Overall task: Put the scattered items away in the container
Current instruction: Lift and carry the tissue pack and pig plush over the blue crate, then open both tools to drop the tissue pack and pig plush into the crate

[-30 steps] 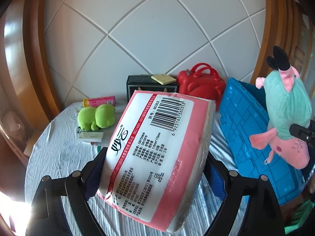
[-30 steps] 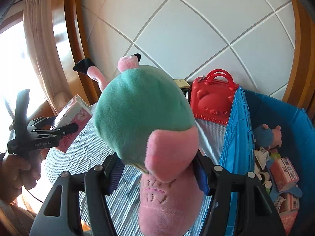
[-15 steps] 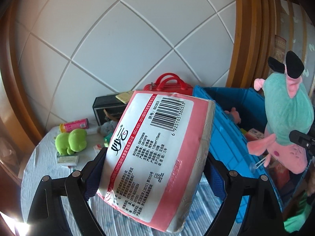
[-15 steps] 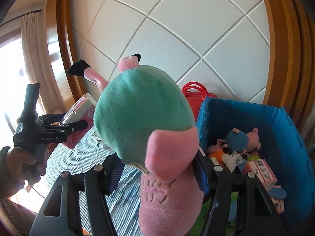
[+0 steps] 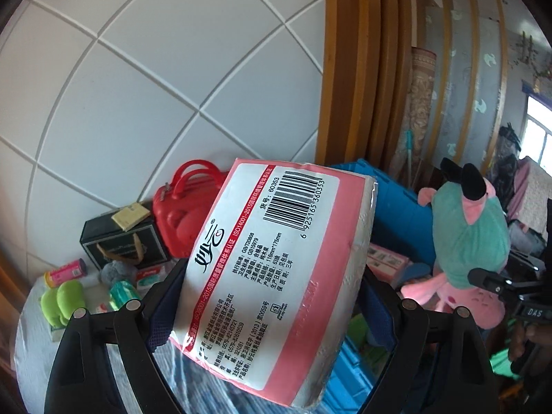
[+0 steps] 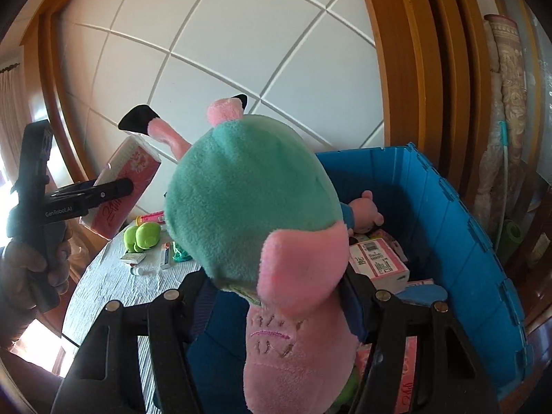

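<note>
My left gripper (image 5: pixel 269 296) is shut on a pink-and-white tissue pack (image 5: pixel 276 258) with a barcode label, held in the air near the blue crate (image 5: pixel 400 207). The right gripper (image 6: pixel 276 293) is shut on a pink pig plush (image 6: pixel 255 214) in a teal dress, hanging head-down over the open blue crate (image 6: pixel 459 227). The same plush (image 5: pixel 465 238) shows at the right of the left wrist view. The held tissue pack (image 6: pixel 127 189) and the left gripper show at the left of the right wrist view.
On the striped cloth of the round table (image 6: pixel 114 286) lie a green plush (image 6: pixel 141 236), small boxes and tubes. A red toy case (image 5: pixel 183 203) and a black box (image 5: pixel 120 245) stand by the wall. The crate holds a small pig plush (image 6: pixel 365 210) and pink boxes (image 6: pixel 379 262).
Both grippers have swung to the right with their loads, from above the table to the crate. The crate's inside has come into view. Neither grip has changed.
</note>
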A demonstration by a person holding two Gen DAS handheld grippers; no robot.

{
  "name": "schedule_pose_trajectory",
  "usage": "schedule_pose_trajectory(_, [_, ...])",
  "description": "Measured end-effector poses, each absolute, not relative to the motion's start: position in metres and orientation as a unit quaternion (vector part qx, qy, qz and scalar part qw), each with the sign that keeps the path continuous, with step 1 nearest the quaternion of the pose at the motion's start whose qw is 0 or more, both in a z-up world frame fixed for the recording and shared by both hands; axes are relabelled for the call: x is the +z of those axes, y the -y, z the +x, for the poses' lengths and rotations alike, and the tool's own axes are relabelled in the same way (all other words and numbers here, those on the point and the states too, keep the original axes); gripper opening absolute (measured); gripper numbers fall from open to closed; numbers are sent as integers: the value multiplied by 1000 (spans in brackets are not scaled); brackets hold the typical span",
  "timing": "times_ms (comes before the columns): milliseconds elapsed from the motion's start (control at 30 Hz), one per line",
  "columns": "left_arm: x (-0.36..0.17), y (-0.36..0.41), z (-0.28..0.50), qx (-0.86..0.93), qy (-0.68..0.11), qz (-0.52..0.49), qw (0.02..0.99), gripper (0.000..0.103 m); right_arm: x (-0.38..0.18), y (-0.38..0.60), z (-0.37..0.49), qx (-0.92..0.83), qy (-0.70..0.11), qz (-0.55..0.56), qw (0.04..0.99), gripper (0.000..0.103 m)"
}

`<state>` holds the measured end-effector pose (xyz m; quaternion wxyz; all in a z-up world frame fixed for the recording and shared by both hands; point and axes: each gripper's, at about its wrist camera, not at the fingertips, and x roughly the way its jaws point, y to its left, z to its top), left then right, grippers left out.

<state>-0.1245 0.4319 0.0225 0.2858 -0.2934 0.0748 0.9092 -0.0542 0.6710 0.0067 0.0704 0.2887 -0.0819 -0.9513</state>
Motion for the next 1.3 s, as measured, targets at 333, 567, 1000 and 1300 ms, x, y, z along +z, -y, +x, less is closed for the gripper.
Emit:
schedule_pose_trajectory(333, [15,-524,-110,881,-122,-290,353,90,0,-739,-78,-945,112,304,30,62])
schedule_pose_trajectory(567, [16,-564,-105,869,-140,-288,378,90,11,-761,-100,-949,96,301,15,62])
schedule_pose_trajectory(1000, [9,-583,-113,870,-170,-309,344,102,38,-757,-153,-953,47,296,32,103])
schedule_pose_trajectory(1300, [2,-564,-109,867,-160,-326,340,102,32,-734,-133,-947,45,315,43,103])
